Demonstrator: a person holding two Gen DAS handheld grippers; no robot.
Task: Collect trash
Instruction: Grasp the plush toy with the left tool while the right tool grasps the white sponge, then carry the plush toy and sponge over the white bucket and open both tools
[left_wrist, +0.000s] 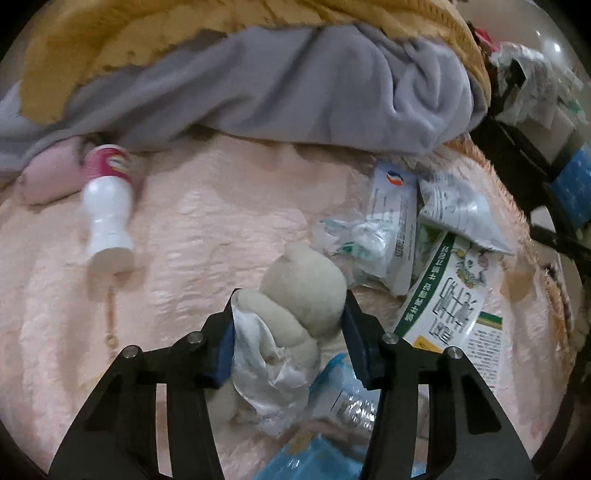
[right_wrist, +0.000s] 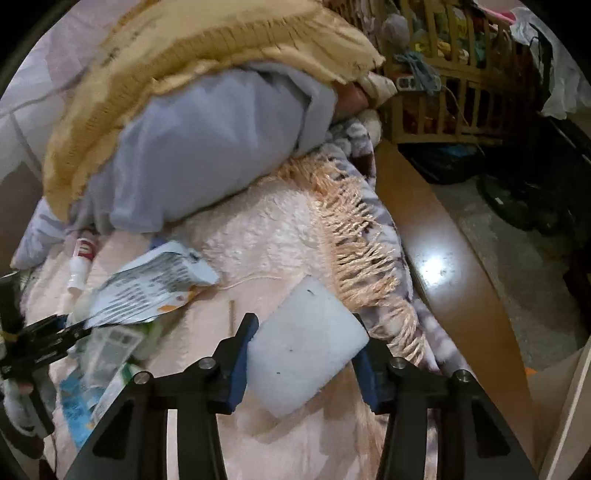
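My left gripper (left_wrist: 291, 306) is shut on a cream, lumpy soft wad (left_wrist: 303, 288) together with a crumpled clear wrapper (left_wrist: 258, 354); both blue pads press on the bundle. My right gripper (right_wrist: 304, 325) is shut on a white foam block (right_wrist: 306, 347), held tilted between its pads just above the pink fleece cover (right_wrist: 266, 229). More trash lies on the cover: a white bottle with a red label (left_wrist: 107, 210) on its side at the left, a white carton (left_wrist: 391, 229), a silver pouch (left_wrist: 458, 214), a green-and-white package (left_wrist: 454, 306) and a blue packet (left_wrist: 332, 417) under the left gripper.
A grey blanket (left_wrist: 258, 92) and a yellow knitted throw (left_wrist: 110, 44) are piled across the far side of the bed. A fringed blanket edge (right_wrist: 362, 258) and the wooden bed rail (right_wrist: 454, 280) lie to the right, with a wooden rack (right_wrist: 443, 74) and dark clutter beyond.
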